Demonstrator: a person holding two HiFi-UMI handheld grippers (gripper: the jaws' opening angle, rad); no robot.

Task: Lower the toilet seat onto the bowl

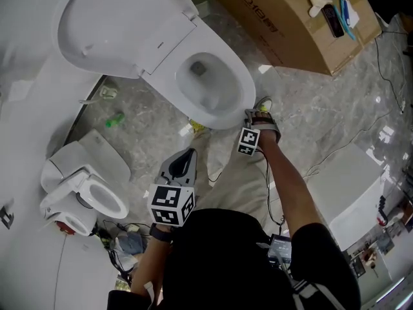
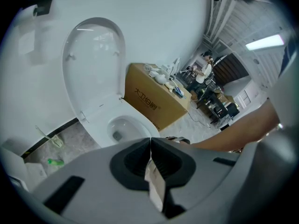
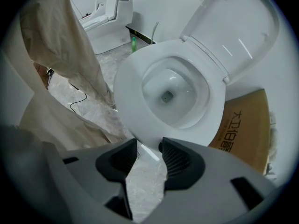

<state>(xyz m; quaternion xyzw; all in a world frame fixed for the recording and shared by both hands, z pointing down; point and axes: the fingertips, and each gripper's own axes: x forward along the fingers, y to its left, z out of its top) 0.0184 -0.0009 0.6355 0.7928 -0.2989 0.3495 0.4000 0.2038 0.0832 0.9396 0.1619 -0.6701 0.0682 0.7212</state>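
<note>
The white toilet stands at the top of the head view with its lid (image 1: pixel 110 24) raised against the wall. Its seat ring (image 1: pixel 242 89) lies flat on the bowl. My left gripper (image 1: pixel 184 159) hovers over the floor in front of the bowl, jaws shut with nothing in them. My right gripper (image 1: pixel 255 116) points down at the floor just beside the bowl's front rim, open by a small gap and empty. The right gripper view shows the seat (image 3: pixel 128 83) and lid (image 3: pixel 238 27) just beyond my right gripper (image 3: pixel 148 146). The left gripper view shows my left gripper (image 2: pixel 150 140) short of the bowl (image 2: pixel 135 122).
A large cardboard box (image 1: pixel 290 24) with items on top stands right of the toilet. A second, smaller toilet (image 1: pixel 84 186) sits at the left, with a green bottle (image 1: pixel 115 119) near it. Cables (image 1: pixel 387 76) trail over the marble floor. The person's legs stand between the grippers.
</note>
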